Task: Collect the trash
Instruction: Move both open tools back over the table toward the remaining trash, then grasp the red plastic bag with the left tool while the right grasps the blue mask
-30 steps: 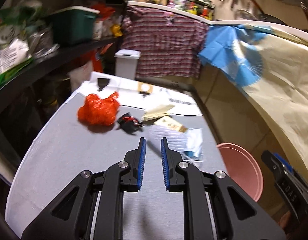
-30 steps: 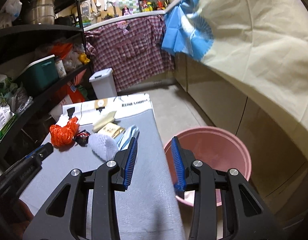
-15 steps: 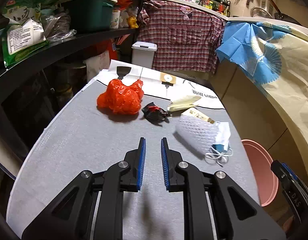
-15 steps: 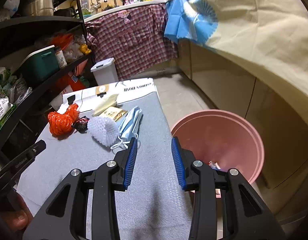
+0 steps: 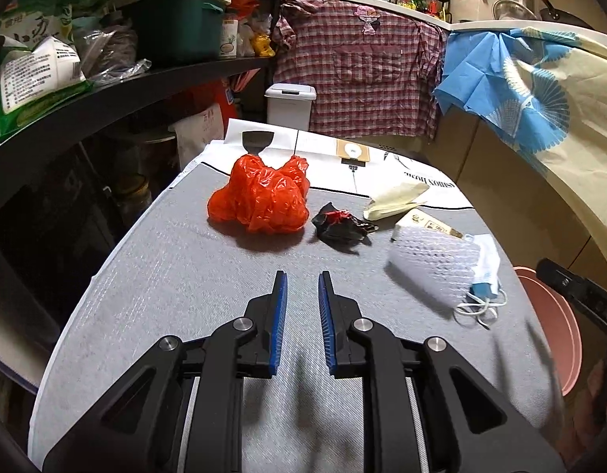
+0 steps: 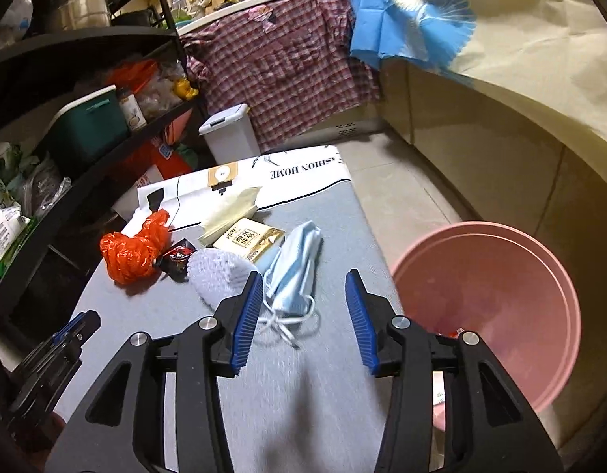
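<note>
The blue face mask (image 6: 295, 264) is lying near the right edge of the grey tabletop (image 6: 287, 394), and the right gripper (image 6: 303, 311) has been moving closer to it than a second ago. Its jaws have just been opening and are now standing wide with nothing pinched, the mask's strings showing between them, so a grab looks close. The mask's long side is running away from the gripper, leaning toward the far right corner. The pink bucket (image 6: 500, 315) is waiting just off the right edge. The left gripper (image 5: 302, 307) is hanging narrow and empty, aiming at the red bag (image 5: 264, 197)
</note>
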A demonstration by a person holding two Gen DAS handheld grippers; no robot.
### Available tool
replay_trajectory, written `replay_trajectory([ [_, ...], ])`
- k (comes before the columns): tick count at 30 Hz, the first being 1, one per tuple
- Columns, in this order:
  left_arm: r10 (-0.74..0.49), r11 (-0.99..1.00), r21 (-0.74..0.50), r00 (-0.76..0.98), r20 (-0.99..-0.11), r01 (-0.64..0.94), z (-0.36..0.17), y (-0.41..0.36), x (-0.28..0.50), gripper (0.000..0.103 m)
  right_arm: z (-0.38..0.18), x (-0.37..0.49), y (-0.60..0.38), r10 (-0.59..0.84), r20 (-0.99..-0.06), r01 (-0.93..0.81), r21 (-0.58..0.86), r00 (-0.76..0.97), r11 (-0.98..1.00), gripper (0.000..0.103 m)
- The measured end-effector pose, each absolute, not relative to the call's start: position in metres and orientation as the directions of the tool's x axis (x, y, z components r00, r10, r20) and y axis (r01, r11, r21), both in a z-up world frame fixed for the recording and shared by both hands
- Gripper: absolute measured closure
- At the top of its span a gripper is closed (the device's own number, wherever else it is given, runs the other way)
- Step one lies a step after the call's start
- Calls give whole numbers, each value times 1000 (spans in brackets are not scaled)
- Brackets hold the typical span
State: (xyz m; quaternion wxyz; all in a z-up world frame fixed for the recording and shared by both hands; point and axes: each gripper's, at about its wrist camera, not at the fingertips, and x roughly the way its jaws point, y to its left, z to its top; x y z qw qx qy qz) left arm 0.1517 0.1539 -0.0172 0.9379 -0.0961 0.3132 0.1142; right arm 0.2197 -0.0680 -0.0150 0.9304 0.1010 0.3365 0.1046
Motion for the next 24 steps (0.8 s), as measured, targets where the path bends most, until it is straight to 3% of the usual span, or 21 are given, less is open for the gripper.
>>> replay_trajectory([
  [5, 166, 951, -111, 777, -608, -290, -18, 162, 162, 83, -33, 244, -63, 264, -634, -104, 279, 727, 955, 58],
  [7, 179, 949, -104, 778, -603, -299, -18, 165, 167, 68, -39, 251, -63, 273, -643, -96, 297, 715, 950, 58],
  [24, 228, 925, -123, 786, -574, -358, -8, 209, 226, 53, -44, 282, -57, 306, -668, -129, 303, 678, 944, 58],
])
